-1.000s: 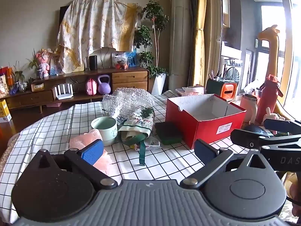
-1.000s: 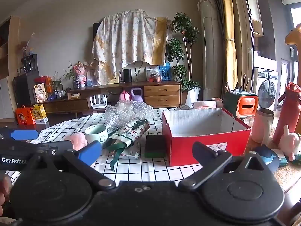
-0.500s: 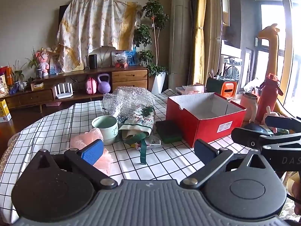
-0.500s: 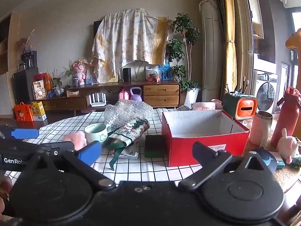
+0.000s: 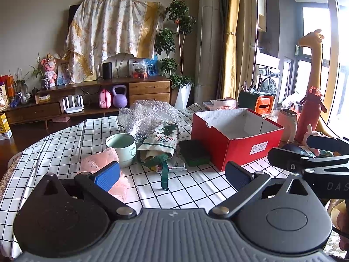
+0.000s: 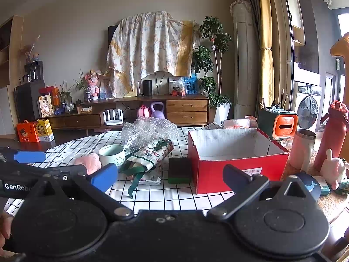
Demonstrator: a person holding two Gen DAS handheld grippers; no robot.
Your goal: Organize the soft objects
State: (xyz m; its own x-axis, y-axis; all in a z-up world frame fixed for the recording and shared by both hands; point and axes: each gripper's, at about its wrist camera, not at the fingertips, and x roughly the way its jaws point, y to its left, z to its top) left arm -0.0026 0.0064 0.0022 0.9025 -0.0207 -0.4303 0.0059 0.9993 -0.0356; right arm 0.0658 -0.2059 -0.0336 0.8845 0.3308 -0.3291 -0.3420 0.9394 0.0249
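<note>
While both fingers gape wide, empty: left gripper [image 5: 172,175] reads "GenRobo", right gripper [image 6: 170,178] "DAS".

right tool [image 6: 170,178] open, empty | red box [image 6: 237,172] empty | sponge [image 6: 180,170] beside box

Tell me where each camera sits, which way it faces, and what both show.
Left wrist: on the open left hand-held gripper, facing forward across the checked table; the right hand-held gripper juts in at right.
Right wrist: on the open right hand-held gripper, facing likewise; the left one enters at left.
Shared: red box, mug, bubble wrap.
</note>
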